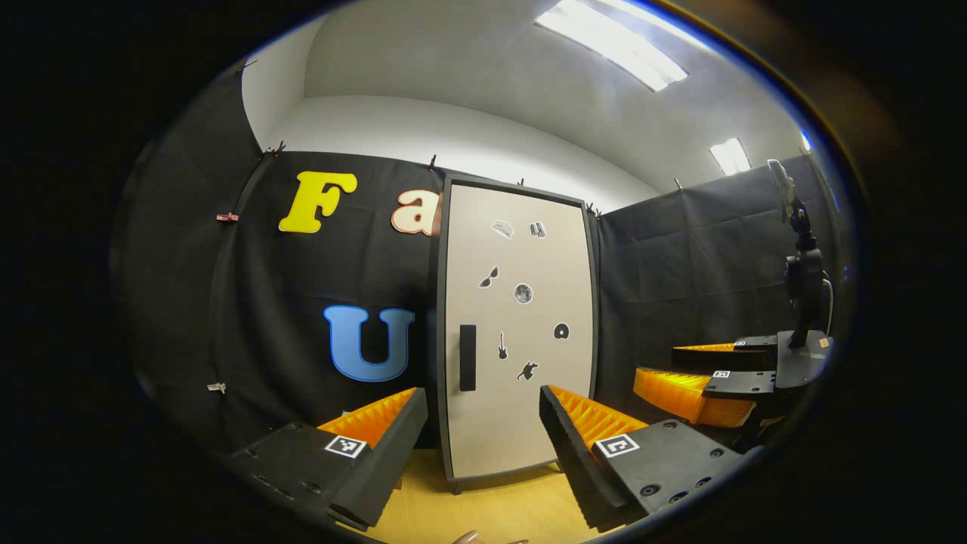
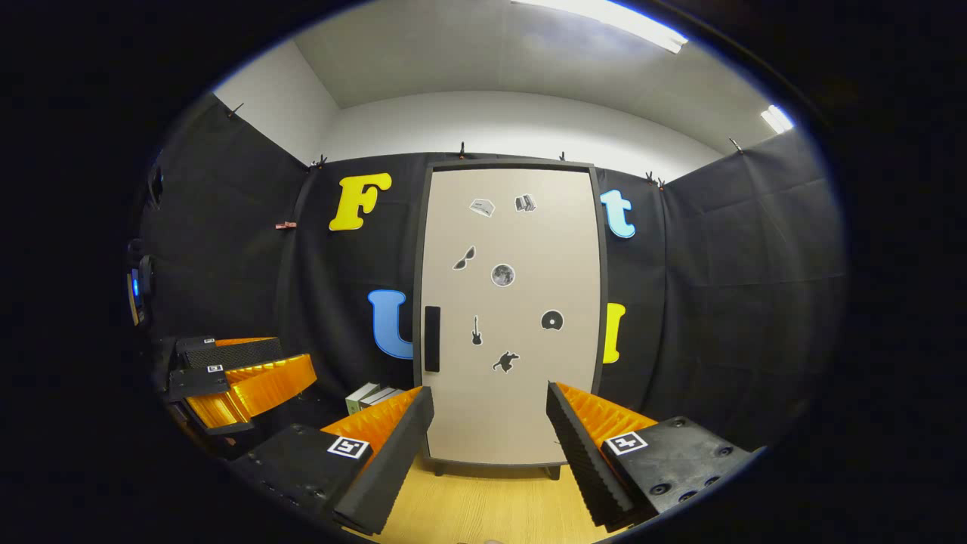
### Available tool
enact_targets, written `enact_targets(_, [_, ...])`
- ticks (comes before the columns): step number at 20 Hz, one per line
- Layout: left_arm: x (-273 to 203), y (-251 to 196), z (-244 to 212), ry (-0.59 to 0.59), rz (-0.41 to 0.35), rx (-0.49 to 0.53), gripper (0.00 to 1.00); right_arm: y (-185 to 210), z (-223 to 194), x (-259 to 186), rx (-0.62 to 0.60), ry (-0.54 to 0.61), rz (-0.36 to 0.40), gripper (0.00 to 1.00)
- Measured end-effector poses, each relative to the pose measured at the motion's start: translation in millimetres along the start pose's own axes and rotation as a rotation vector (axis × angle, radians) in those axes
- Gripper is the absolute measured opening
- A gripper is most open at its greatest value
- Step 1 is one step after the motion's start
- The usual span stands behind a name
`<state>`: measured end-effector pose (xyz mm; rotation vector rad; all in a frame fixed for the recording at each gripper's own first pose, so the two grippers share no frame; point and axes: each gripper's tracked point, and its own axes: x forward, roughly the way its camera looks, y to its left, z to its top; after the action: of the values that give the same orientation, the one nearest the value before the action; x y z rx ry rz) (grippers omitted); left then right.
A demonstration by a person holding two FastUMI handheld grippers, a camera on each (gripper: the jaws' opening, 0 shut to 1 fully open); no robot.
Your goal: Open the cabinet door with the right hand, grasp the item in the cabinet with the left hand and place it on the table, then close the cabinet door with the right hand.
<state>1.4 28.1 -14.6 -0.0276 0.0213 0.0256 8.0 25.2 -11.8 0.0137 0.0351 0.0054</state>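
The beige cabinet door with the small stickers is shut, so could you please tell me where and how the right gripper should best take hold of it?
Probably by the black vertical bar handle at the left edge of the beige cabinet door, coming straight from the front. The open right gripper could close across this narrow upright bar from either side.

Handheld two-finger tongs, one unit per hand

Left tongs (image 1: 483,446) and right tongs (image 2: 489,446) share one build: each finger is a wedge-shaped block with a ribbed inner face, carried on a flat plate bearing a square black-and-white coded marker (image 1: 346,446) and recessed round screw holes (image 2: 684,495) near the plate's outer edge.
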Motion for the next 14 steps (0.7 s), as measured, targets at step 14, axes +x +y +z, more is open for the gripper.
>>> enact_targets(14, [-27,44,-1,0.013,0.025,0.022,0.94,45,-9,32,0.024,0.012,-0.002,0.97])
